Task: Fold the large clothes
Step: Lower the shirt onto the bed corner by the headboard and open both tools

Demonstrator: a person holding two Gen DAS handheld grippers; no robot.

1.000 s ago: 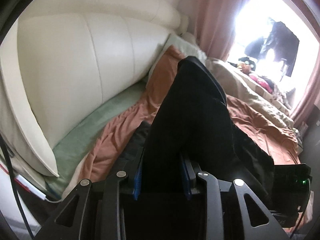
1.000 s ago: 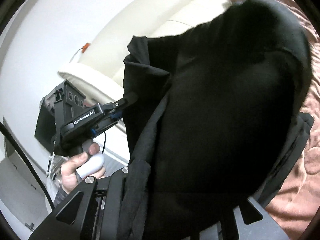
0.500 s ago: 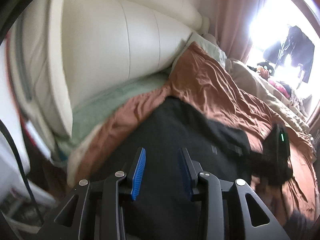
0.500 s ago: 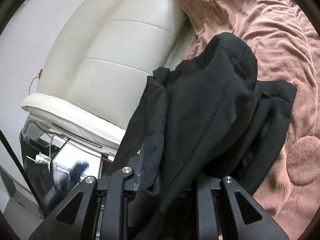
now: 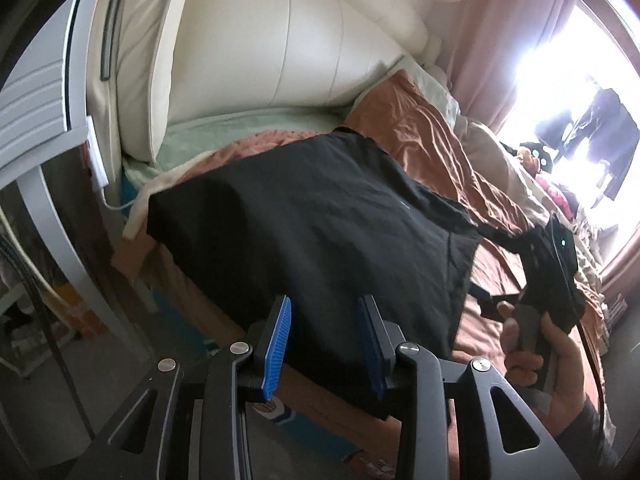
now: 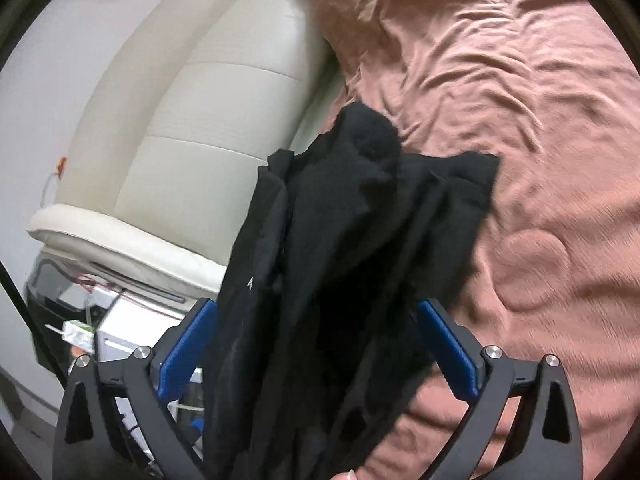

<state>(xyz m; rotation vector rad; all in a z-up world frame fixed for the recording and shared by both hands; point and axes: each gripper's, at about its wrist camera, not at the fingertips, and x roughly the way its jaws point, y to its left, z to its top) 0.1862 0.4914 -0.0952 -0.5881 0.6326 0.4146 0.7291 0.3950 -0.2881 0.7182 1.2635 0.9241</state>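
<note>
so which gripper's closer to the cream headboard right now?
Left. The left gripper sits over the black garment near the bed corner below the headboard. The right gripper is further along the bed, its jaws just opened around bunched cloth.

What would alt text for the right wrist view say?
A black garment hangs between the wide-open blue pads of the right gripper, which have just opened and do not press it. Its far end lies on a rumpled pink bedspread; a cream headboard stands at left.
</note>
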